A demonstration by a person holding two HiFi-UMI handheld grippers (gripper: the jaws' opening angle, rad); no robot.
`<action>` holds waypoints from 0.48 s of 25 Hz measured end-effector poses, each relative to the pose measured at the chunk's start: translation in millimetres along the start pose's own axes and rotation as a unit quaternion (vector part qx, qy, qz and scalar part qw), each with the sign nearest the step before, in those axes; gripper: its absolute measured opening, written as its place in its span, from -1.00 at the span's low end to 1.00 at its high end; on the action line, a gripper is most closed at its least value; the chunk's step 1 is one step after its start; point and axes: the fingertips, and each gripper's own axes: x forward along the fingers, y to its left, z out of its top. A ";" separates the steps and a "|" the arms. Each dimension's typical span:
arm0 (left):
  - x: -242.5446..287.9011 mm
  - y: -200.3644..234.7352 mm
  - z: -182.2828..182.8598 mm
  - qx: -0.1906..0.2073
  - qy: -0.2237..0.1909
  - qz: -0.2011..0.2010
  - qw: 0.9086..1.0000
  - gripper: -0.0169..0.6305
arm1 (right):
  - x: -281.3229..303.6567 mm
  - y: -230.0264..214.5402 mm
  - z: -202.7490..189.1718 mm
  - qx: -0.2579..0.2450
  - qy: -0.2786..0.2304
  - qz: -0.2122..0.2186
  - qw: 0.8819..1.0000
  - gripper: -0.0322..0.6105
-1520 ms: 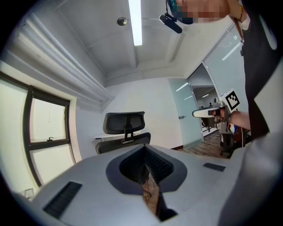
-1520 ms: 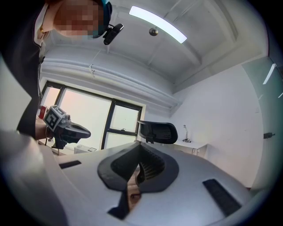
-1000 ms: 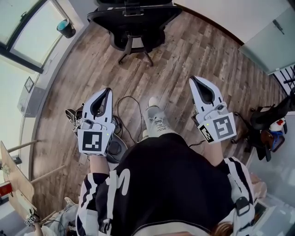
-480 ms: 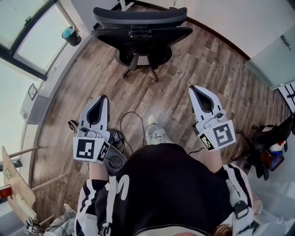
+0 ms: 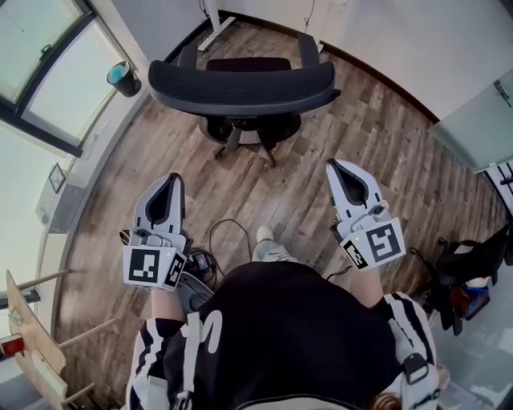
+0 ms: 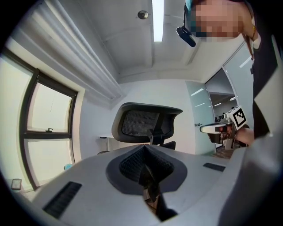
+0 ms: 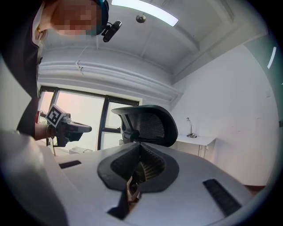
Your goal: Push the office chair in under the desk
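Note:
The black mesh-backed office chair [image 5: 240, 83] stands on the wood floor ahead of me, its backrest facing me, with a white desk leg [image 5: 212, 16] behind it by the wall. My left gripper [image 5: 174, 178] and right gripper [image 5: 336, 165] are held side by side in front of my body, both shut and empty, well short of the chair. The left gripper view shows the chair's backrest [image 6: 146, 123] beyond the closed left gripper [image 6: 144, 148]. From the right gripper [image 7: 139, 146], its own view shows the backrest [image 7: 148, 124] and the white desk [image 7: 196, 140] to its right.
A teal cup [image 5: 120, 74] sits on the window ledge at the left. A black cable [image 5: 228, 232] and dark gear lie on the floor by my feet. A dark bag [image 5: 463, 272] sits at the right, a wooden frame [image 5: 32, 320] at the lower left.
The chair has come nearer and shows lower in the head view, with more of its backrest visible. Both grippers stay shut and level, carried forward with my step.

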 end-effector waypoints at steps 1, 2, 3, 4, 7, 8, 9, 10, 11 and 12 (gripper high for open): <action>7.1 2.7 1.8 0.001 -0.002 0.001 1.000 -0.92 | 6.1 -5.7 -0.5 -0.005 0.002 0.000 1.000 -0.87; 13.6 5.4 3.7 0.004 -0.004 0.004 1.000 -0.92 | 11.8 -11.3 -0.7 -0.012 0.005 -0.001 1.000 -0.87; 19.2 8.2 5.7 0.008 -0.006 0.009 1.000 -0.92 | 16.8 -16.7 -1.0 -0.020 0.007 -0.001 1.000 -0.87; 24.0 10.9 7.7 0.015 -0.007 0.018 1.000 -0.92 | 21.3 -22.3 -1.3 -0.026 0.009 -0.003 1.000 -0.87; 38.2 15.0 12.5 0.038 -0.011 0.040 0.998 -0.92 | 32.2 -40.4 -2.6 -0.031 0.009 -0.005 0.999 -0.87; 43.7 15.9 13.5 0.041 -0.013 0.044 0.998 -0.92 | 36.3 -46.4 -3.0 -0.031 0.007 -0.004 0.999 -0.87; 49.2 17.8 14.0 0.039 -0.016 0.048 0.998 -0.92 | 40.9 -51.8 -3.2 -0.032 0.006 -0.003 0.999 -0.87; 54.4 20.9 14.0 0.034 -0.018 0.052 0.998 -0.92 | 45.9 -56.5 -3.2 -0.034 0.005 -0.002 0.999 -0.86; 59.2 25.0 13.8 0.025 -0.020 0.053 0.998 -0.92 | 51.4 -60.5 -3.1 -0.036 0.004 -0.003 0.999 -0.86; 63.6 29.4 13.1 0.015 -0.019 0.051 0.998 -0.92 | 57.0 -63.9 -3.0 -0.036 0.004 -0.005 0.999 -0.86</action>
